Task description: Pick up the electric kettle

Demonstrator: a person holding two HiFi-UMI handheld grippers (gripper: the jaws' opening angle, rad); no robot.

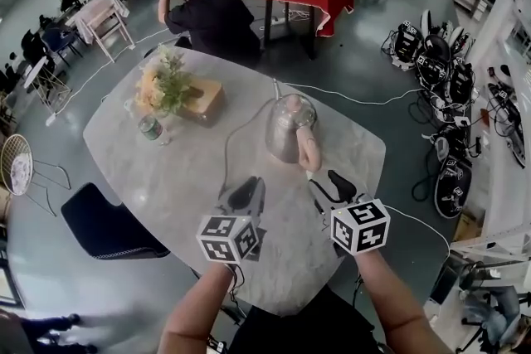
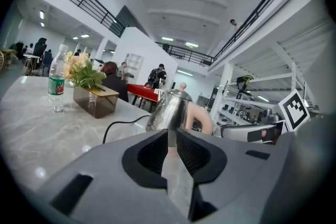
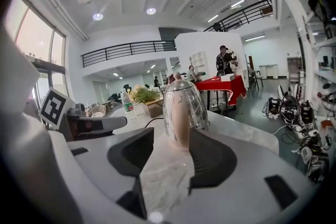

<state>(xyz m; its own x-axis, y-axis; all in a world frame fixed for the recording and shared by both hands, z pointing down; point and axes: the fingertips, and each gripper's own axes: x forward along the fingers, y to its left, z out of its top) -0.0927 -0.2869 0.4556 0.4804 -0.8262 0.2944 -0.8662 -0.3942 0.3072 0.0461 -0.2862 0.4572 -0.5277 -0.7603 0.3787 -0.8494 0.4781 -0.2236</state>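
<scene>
1. Right gripper point(image 3: 178, 138): jaws apart and pressing on nothing, with the kettle point(image 3: 182, 105) framed in the gap, just beyond the tips.
2. Left gripper point(image 2: 171, 132): jaws together, empty, at the head view's lower centre beside the right one.
3. The kettle stands upright mid-table point(image 1: 166, 178), centre of the head view, its pink handle point(image 1: 310, 152) toward the right gripper.
4. Its cord point(image 1: 229, 143) trails to the lower left.
5. A flower box point(image 1: 182, 94) and bottle point(image 1: 152, 129) stand to the upper left.
</scene>
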